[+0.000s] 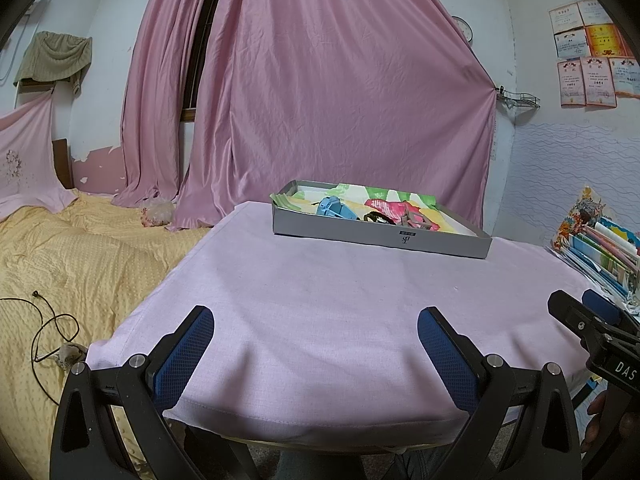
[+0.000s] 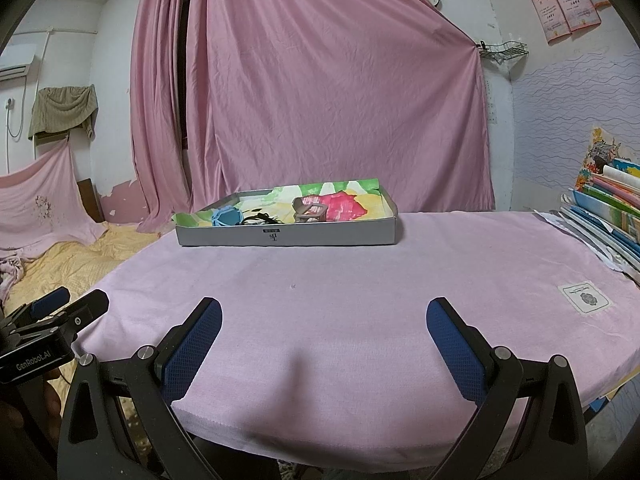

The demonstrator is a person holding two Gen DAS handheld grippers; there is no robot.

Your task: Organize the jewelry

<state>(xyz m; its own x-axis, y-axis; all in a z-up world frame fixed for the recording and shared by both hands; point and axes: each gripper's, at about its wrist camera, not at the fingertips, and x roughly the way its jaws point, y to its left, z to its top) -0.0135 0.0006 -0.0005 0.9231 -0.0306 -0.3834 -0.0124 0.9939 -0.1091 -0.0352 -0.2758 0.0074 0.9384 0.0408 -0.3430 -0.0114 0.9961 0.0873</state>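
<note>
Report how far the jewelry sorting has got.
Done: a blue hair clip, a brown claw clip and dark bands already lie in the grey tray. In hand: nothing; the left gripper and right gripper hover open and empty over the pink tablecloth. Left: no loose pieces show on the cloth, so little seems to remain.

The right tongs (image 2: 324, 316) are hovering wide apart over the near edge of a pink-covered table (image 2: 360, 288), gripping nothing. A shallow grey tray (image 2: 288, 236) is sitting toward the table's far edge, lined with colourful paper and holding a blue hair clip (image 2: 226, 216), a brown hair clip (image 2: 310, 210) and a dark tangled item (image 2: 258, 219) between them. The left tongs (image 2: 66, 308) are peeking in beside the table's near left corner. Stacked books (image 2: 612, 208) are lying along the right edge.
</note>
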